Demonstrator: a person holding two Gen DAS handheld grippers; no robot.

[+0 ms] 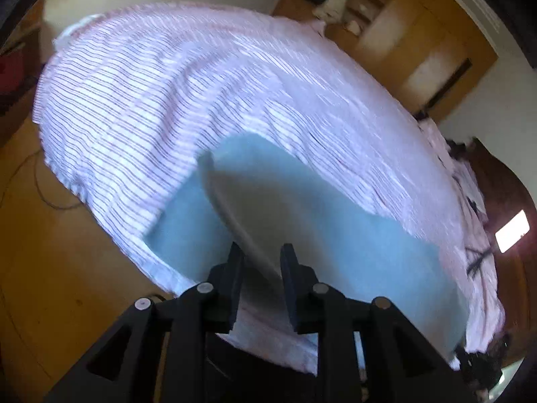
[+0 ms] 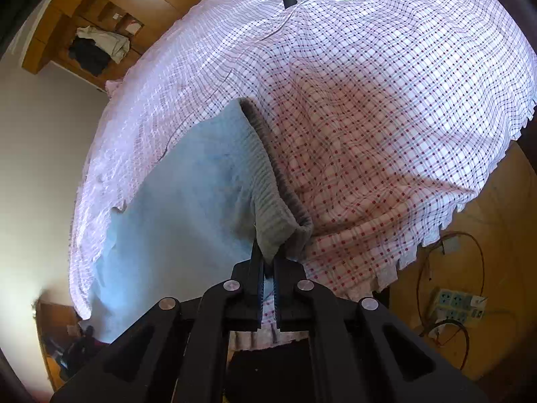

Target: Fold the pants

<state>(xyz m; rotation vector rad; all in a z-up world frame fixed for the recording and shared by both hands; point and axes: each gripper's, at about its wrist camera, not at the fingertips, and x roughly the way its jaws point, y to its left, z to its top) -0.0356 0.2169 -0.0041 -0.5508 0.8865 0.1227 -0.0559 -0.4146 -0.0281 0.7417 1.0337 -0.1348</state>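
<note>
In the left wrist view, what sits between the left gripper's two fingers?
A fold edge of the light blue pants runs up between the left gripper fingers, which stand apart; left wrist view.

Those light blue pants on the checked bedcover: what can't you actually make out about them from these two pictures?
- Left wrist view: motion blur smears the light blue pants; whether the left tool grips the pale fabric edge is unclear.
- Right wrist view: the right tool hides the pinched grey ribbed waistband corner.
- Both views: the pant legs are cut off by the tools and the checked bedcover edge.
</note>
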